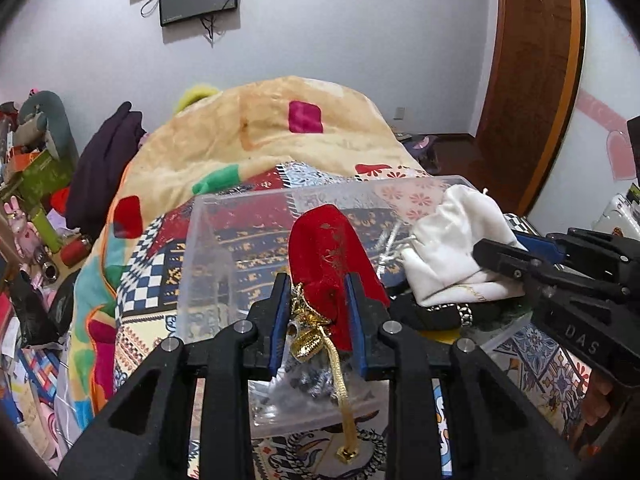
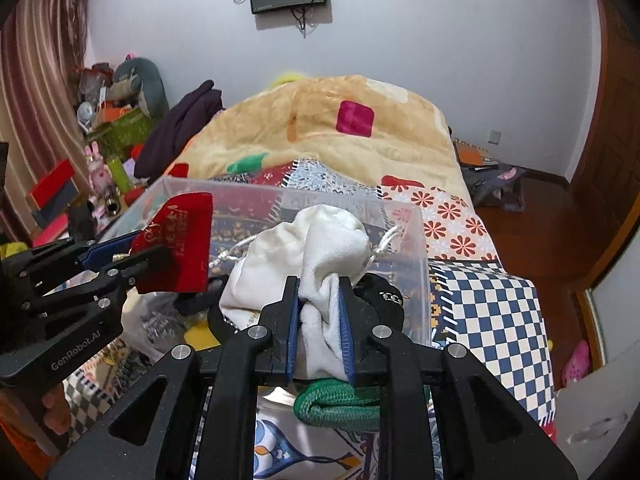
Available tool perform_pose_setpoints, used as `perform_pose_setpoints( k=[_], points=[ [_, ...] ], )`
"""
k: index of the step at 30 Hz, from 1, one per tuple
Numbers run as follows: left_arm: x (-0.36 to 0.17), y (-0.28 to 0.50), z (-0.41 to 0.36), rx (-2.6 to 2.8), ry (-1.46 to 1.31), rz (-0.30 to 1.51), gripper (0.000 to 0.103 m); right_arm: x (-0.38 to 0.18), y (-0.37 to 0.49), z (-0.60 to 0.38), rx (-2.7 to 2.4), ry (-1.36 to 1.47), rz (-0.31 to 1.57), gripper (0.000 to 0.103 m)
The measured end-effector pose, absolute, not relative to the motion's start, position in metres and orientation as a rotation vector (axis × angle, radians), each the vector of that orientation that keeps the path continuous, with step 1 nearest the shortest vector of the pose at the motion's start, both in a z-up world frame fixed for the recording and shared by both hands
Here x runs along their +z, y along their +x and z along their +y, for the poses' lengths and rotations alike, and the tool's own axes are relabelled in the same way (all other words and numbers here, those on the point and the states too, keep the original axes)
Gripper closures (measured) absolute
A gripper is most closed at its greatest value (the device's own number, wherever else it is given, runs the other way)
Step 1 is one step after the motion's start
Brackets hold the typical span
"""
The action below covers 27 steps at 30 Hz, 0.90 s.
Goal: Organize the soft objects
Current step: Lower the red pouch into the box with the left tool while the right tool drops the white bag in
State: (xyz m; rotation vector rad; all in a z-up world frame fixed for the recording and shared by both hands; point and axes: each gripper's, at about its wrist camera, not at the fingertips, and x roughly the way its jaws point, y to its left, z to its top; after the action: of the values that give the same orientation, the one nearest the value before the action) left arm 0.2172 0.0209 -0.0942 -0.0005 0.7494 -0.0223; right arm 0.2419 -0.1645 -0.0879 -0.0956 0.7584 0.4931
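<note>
My left gripper [image 1: 318,280] is shut on a red velvet pouch [image 1: 328,240] with a gold cord, held above a clear plastic bin [image 1: 200,240] on the bed. My right gripper [image 2: 319,282] is shut on a white drawstring pouch [image 2: 308,248], held over the same bin [image 2: 416,248]. In the right wrist view the left gripper [image 2: 160,254] shows at the left with the red pouch [image 2: 176,240]. In the left wrist view the right gripper [image 1: 486,252] shows at the right with the white pouch [image 1: 448,248]. A black pouch [image 2: 380,300] and a green fabric piece [image 2: 340,404] lie in the bin.
The bin sits on a patchwork quilt [image 2: 488,320]. A heaped beige blanket [image 1: 304,136] lies behind it. A cluttered side area with boxes and toys [image 1: 36,184] is at the left. A wooden door [image 1: 532,80] stands at the right, and a dark garment [image 1: 104,160] lies beside the blanket.
</note>
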Motion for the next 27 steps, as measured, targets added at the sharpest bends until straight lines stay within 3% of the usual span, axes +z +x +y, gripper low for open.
perform_pose_setpoints(
  k=[3, 5, 9, 13, 18, 19, 21, 27],
  points=[
    [-0.092, 0.216, 0.023, -0.018, -0.012, 0.751, 0.069, -0.087, 0.242, -0.164, 0.492, -0.117, 0.759, 0.073],
    [-0.089, 0.212, 0.025, -0.021, -0.022, 0.747, 0.062, -0.085, 0.24, -0.164, 0.492, -0.122, 0.756, 0.055],
    [-0.072, 0.195, 0.027, -0.037, -0.05, 0.704, 0.047, -0.076, 0.229, -0.168, 0.494, -0.131, 0.711, 0.043],
    [-0.053, 0.173, 0.024, -0.035, -0.037, 0.641, 0.033, -0.059, 0.213, -0.178, 0.495, -0.115, 0.644, 0.022],
    [-0.036, 0.143, 0.021, -0.03, -0.022, 0.576, 0.008, -0.04, 0.196, -0.195, 0.498, -0.084, 0.578, 0.017],
    [-0.035, 0.138, 0.022, -0.028, -0.021, 0.569, 0.004, -0.037, 0.192, -0.199, 0.501, -0.073, 0.574, 0.01],
    [-0.036, 0.127, 0.02, -0.028, -0.012, 0.567, 0.003, -0.035, 0.184, -0.205, 0.503, -0.054, 0.564, 0.0],
    [-0.062, 0.11, 0.02, -0.023, -0.014, 0.633, 0.003, -0.049, 0.164, -0.212, 0.501, -0.09, 0.596, 0.0]
  ],
)
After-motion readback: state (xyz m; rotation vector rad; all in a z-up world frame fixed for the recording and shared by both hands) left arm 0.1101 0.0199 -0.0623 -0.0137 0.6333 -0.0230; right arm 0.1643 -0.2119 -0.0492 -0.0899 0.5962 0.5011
